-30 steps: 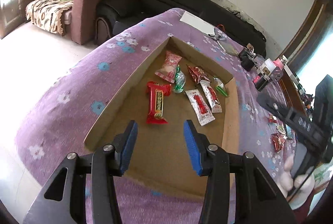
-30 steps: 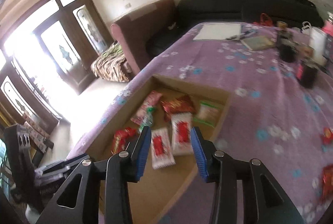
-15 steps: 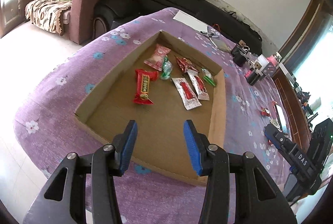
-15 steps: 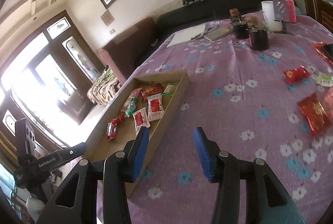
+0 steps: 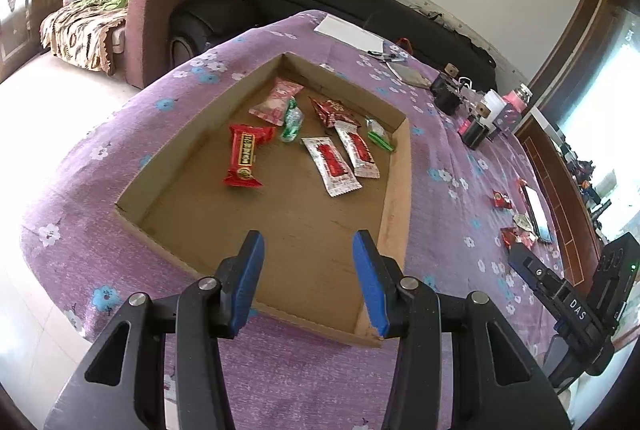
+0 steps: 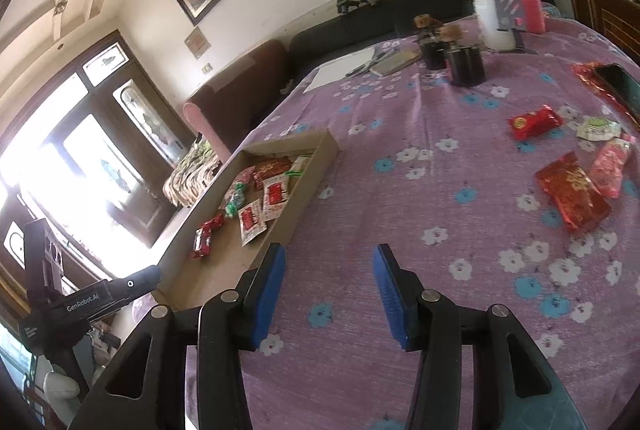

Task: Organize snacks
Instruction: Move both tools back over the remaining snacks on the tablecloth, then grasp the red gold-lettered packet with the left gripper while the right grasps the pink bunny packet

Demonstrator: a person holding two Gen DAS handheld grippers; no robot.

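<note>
A shallow cardboard tray (image 5: 396, 190) sits on the purple flowered cloth. In it lie a red bar (image 5: 245, 158), two white-and-red sachets (image 5: 330, 166), a pink packet (image 5: 276, 100), a green candy (image 5: 292, 118) and a red packet (image 5: 334, 110). My left gripper (image 5: 308, 282) hangs open over the tray's near edge, nothing between its fingers. My right gripper (image 6: 328, 290) is open and empty above bare cloth, just right of the tray (image 6: 316, 166). Loose snacks lie far right of it: a small red pack (image 6: 534, 122), a large red packet (image 6: 572, 192), a pink packet (image 6: 612, 162), a green-and-white one (image 6: 598, 128).
At the table's far end stand dark jars (image 6: 464, 64), a white cup (image 6: 492, 22) and a pink bottle (image 6: 520, 6). A phone (image 6: 618, 86) lies at the right edge, a sheet of paper (image 6: 344, 70) near the back. Sofas stand behind; the table drops off left of the tray.
The left gripper has drawn back from over the tray to its near edge. The right gripper has swung from above the tray to the cloth on its right, its jaws slightly wider.
</note>
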